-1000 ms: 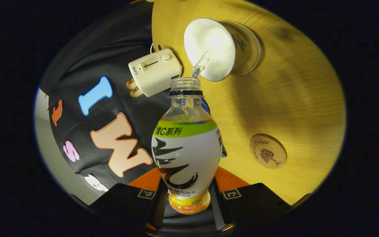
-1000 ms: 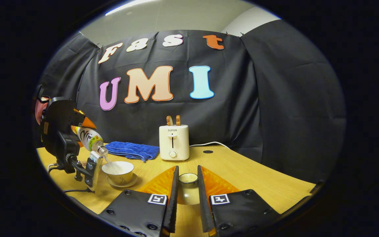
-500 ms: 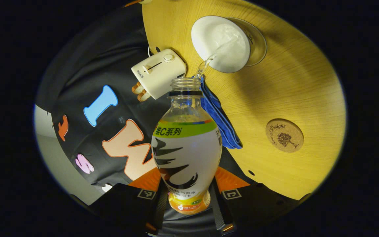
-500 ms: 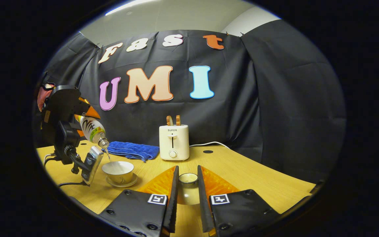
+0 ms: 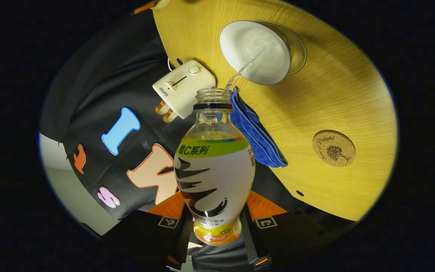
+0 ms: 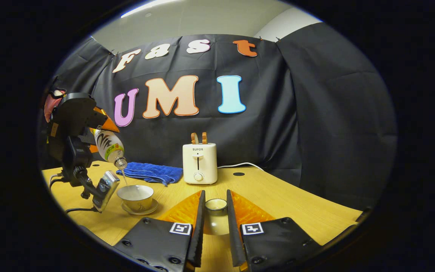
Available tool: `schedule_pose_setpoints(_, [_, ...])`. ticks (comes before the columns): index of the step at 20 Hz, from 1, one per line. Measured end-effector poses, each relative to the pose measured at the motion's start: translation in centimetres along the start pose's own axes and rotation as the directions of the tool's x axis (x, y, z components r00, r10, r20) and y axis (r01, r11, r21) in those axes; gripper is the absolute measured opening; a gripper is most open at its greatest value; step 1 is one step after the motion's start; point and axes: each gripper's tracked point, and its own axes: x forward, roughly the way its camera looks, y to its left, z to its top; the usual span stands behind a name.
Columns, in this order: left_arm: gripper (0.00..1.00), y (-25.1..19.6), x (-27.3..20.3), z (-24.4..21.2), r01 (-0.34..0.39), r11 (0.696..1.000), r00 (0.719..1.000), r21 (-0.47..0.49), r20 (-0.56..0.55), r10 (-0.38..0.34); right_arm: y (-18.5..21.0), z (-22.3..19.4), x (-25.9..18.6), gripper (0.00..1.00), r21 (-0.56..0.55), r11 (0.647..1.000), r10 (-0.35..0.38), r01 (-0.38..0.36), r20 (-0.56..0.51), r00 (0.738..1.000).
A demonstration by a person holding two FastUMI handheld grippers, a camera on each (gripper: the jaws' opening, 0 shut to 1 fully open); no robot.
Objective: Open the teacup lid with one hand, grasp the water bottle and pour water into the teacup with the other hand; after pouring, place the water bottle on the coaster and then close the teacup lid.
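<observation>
In the right gripper view, far left of the white toaster (image 6: 199,163), the left claw (image 6: 89,130) gripped a clear plastic water bottle with a white, green and orange label (image 6: 110,148), tilted neck-down above the white porcelain teacup (image 6: 135,196). A thin stream of water ran from the bottle's mouth into the cup, which stood on its saucer (image 6: 140,209) on the yellow wooden desk (image 6: 274,196), left of and nearer than the toaster. A folded blue towel (image 6: 150,172) lay just left of the toaster. Nearer than the toaster, the right claw (image 6: 214,226) was clenched on the small round teacup lid (image 6: 216,206), both fingers pressing its sides, held apart from the cup.

In the left gripper view, the left claw (image 5: 214,230) clasped the bottle (image 5: 213,172) by its lower body; the toaster (image 5: 183,87) showed beside the neck, the teacup (image 5: 257,51) beyond the mouth, and the round cork coaster (image 5: 333,148) lay bare, well apart from the toaster.
</observation>
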Motion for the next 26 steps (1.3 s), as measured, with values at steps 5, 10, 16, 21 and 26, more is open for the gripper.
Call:
schedule_pose_setpoints(5, [0.58,-1.7,0.2,0.4,0.046,0.997,0.999,-0.069,0.018,-0.044,0.0,0.0,0.0,0.35,0.0,1.0,0.0,0.0,0.0,1.0])
schedule_pose_setpoints(10, [0.58,-5.0,0.3,1.5,0.126,0.942,0.991,-0.313,0.081,-0.105,0.0,0.0,0.0,0.34,0.0,1.0,0.0,0.0,0.0,1.0])
schedule_pose_setpoints(16, [0.57,-7.3,0.6,1.0,0.175,0.673,0.984,-0.719,0.16,-0.084,0.0,0.0,0.0,0.35,0.0,1.0,-0.002,0.002,0.001,1.0])
schedule_pose_setpoints(21, [0.57,-6.9,0.3,-1.0,0.146,0.188,0.988,-0.971,0.154,0.031,0.0,0.0,0.0,0.34,-0.001,1.0,-0.002,0.002,-0.001,1.0])
schedule_pose_setpoints(26, [0.56,-7.7,0.3,-1.8,0.187,-0.216,0.977,-0.958,0.159,0.142,0.0,0.0,0.0,0.33,-0.001,1.0,-0.002,0.002,-0.001,1.0])
